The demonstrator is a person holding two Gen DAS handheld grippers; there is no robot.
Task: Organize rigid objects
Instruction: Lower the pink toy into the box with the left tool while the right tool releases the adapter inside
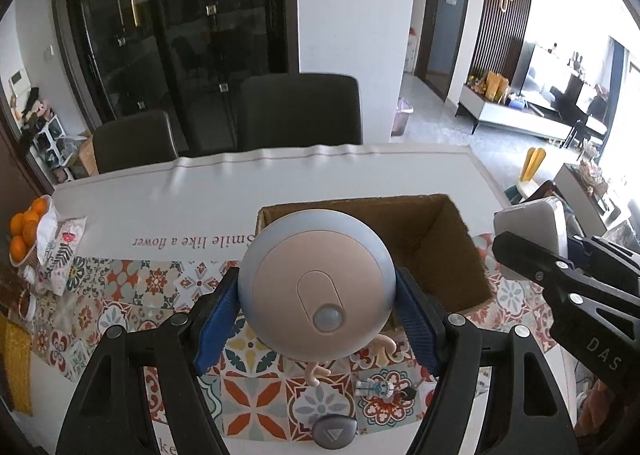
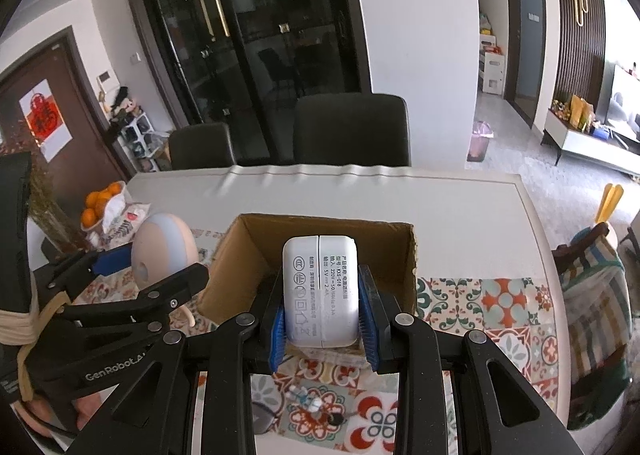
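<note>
My left gripper [image 1: 318, 319] is shut on a round pink and grey sensor light [image 1: 316, 283], held above the table just in front of an open cardboard box [image 1: 444, 251]. My right gripper [image 2: 322, 325] is shut on a white power adapter [image 2: 320, 291], held over the near edge of the same box [image 2: 236, 259]. The light also shows in the right wrist view [image 2: 160, 251], left of the box. The adapter and right gripper show at the right edge of the left wrist view [image 1: 528, 231].
On the patterned tablecloth [image 1: 132, 295] below lie a small figurine [image 1: 380, 389], a pink hook-shaped piece [image 1: 316, 369] and a grey rounded triangle piece [image 1: 334, 433]. A bowl of oranges [image 1: 26, 231] stands at the far left. Two dark chairs [image 1: 300, 111] stand behind the table.
</note>
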